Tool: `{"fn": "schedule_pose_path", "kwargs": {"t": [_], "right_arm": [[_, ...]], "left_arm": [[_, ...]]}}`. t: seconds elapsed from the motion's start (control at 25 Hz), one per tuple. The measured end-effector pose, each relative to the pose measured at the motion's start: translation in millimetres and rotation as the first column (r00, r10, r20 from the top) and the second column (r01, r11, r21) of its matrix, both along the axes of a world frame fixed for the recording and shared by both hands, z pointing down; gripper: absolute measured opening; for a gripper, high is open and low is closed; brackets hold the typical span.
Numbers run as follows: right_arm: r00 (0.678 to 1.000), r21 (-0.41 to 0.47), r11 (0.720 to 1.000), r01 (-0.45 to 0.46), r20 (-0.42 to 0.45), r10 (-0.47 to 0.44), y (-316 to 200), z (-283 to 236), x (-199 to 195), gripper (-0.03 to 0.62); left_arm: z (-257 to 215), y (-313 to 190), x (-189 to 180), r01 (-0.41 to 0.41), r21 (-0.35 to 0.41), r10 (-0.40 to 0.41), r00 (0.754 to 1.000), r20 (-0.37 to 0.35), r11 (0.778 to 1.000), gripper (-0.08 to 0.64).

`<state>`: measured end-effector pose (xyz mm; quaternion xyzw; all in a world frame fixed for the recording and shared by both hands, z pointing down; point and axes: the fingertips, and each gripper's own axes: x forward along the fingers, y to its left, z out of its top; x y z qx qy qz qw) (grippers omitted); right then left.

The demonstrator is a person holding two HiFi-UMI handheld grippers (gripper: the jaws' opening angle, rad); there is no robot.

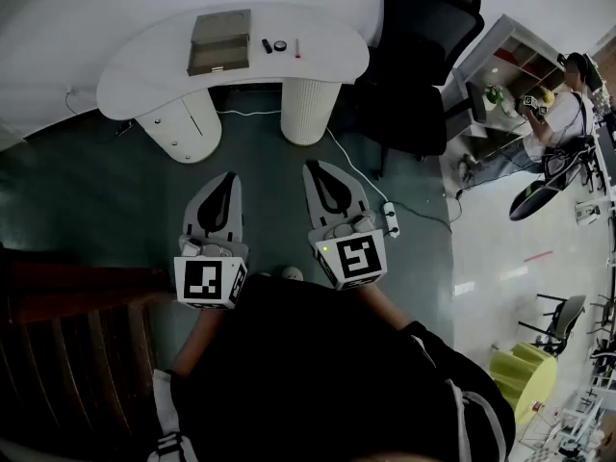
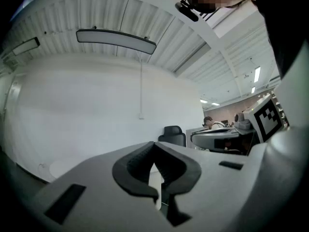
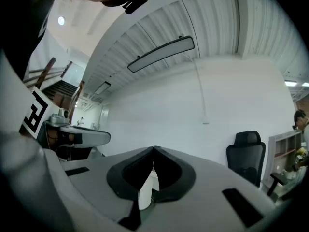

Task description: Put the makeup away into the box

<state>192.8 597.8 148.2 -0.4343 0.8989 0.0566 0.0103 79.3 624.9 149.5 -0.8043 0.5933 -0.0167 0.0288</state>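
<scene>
Left gripper (image 1: 228, 175): jaws pressing together, holding nothing.
Right gripper (image 1: 314, 167): hovering alongside, jaws likewise meeting, empty.
Makeup (image 1: 279, 45): lying on the white worktop (image 1: 144, 70), well beyond both jaws.
Box (image 1: 219, 41): sitting just left of it.

On the table (image 1: 135, 75), a dark piece (image 1: 267, 44), a round piece (image 1: 279, 45) and a thin stick (image 1: 297, 48) (all beside the box (image 1: 220, 40)) are too small to identify.

We hold both grippers level & side by side out front, forearms (image 1: 385, 308) bare below them. L gripper (image 1: 229, 176): jaws together, nothing btwn. R gripper (image 1: 314, 167): same, jaws together, empty.
</scene>
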Motion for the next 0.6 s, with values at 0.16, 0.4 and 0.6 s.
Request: {"fn": "schedule_pose_path", "kwargs": {"t": [0.16, 0.4, 0.6], "right_arm": [[1.000, -0.012, 1.000, -0.023, -0.002, 0.023, -3.4, 1.3, 5.4, 0.023], [1.000, -0.006, 1.000, -0.003, -0.009, 0.003, -2.1, 9.7, 14.0, 0.023], [1.000, -0.014, 1.000, 0.017, -0.001, -0.017, -4.9, 8.8, 18.3, 0.023]], "left_arm": [[-1.1, -3.0, 5.9, -0.016, 0.013, 0.016, 1.000, 0.008, 1.000, 0.003], [3.9, -4.0, 17.0, -0.006, 0.016, 0.006, 1.000, -0.007, 1.000, 0.003], [10.4, -5.7, 23.1, 0.009, -0.008, -0.010, 1.000, -0.021, 1.000, 0.003]]}}
